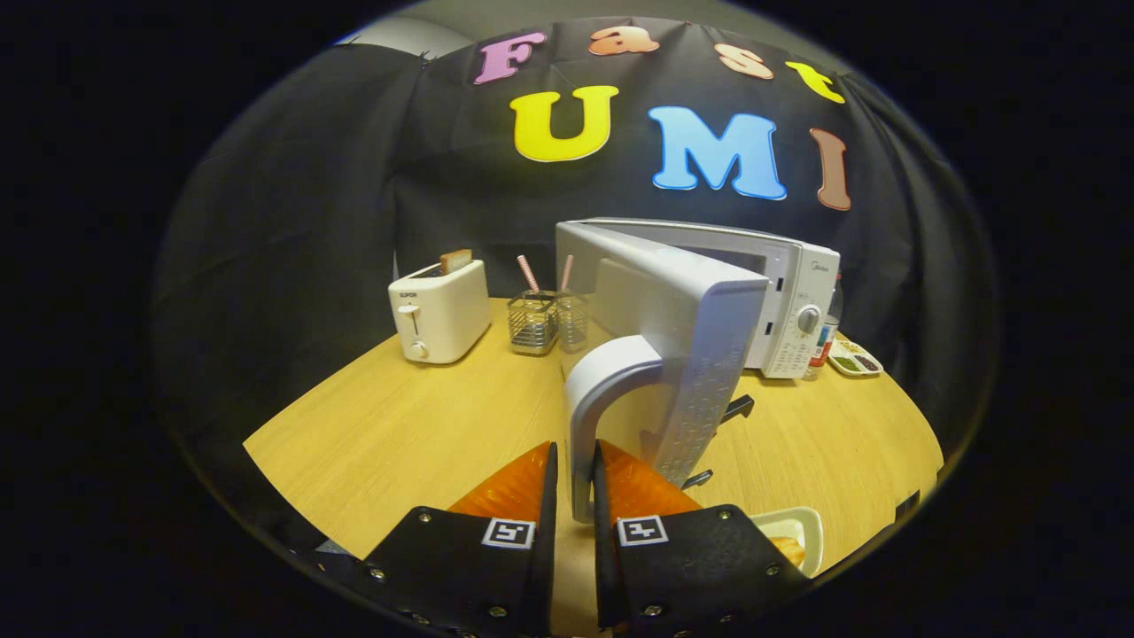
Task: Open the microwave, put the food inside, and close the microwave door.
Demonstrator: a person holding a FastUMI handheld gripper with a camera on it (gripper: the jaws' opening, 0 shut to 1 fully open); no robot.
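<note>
A white microwave (797, 301) stands on the wooden table (407, 425) against the black cloth wall. Its door (682, 310) is swung out toward me, partly open. The door's curved white handle (589, 399) runs down between my two fingers. My gripper (576, 483) is shut on that handle, one finger pressing on each side. A white dish with food (793, 536) lies on the table just right of my right finger, partly hidden by it.
A white toaster (440, 310) with a slice in it stands at the back left. Two wire holders with striped straws (545, 319) sit between toaster and microwave. A small tray of sauces (855, 361) and a bottle (826, 341) lie right of the microwave.
</note>
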